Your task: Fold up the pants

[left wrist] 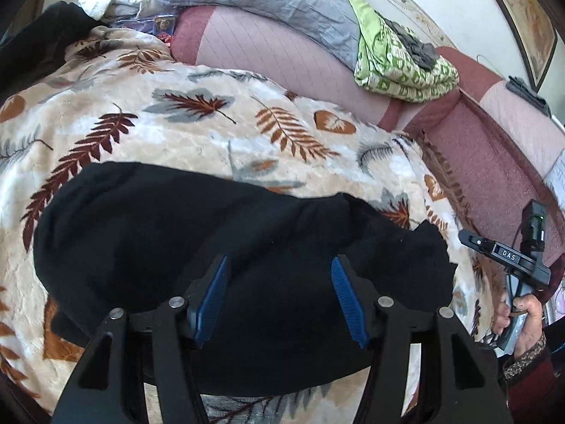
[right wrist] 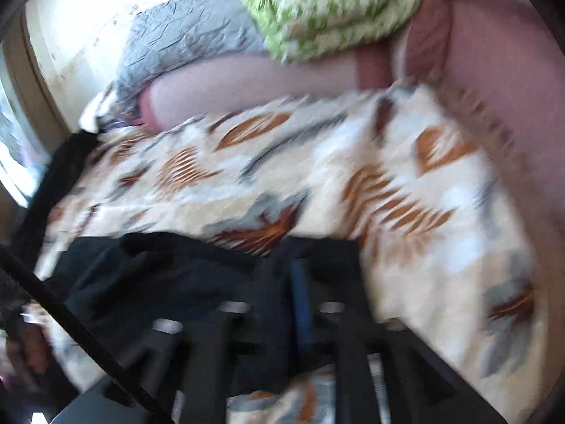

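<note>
- Spread across the bed, a leaf-print blanket (left wrist: 197, 130) is seen in the left wrist view, with the black pants (left wrist: 219, 233) lying bunched near its front edge.
- Left gripper (left wrist: 279, 296): jaws are held apart above the pants, gripping nothing.
- Right gripper (left wrist: 508, 258) is seen off the blanket's right edge.
- Right wrist view is blurred; right gripper (right wrist: 300, 304) jaws appear closed, on what cannot be told.
- Folding is judged barely begun; next, an edge must be grasped.

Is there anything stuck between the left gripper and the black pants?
No, nothing visible is in the way. The left gripper is open right over the black pants, which lie on the leaf-print blanket. Only pants fabric shows between its blue pads. The green cloth lies far behind, on the sofa.
</note>
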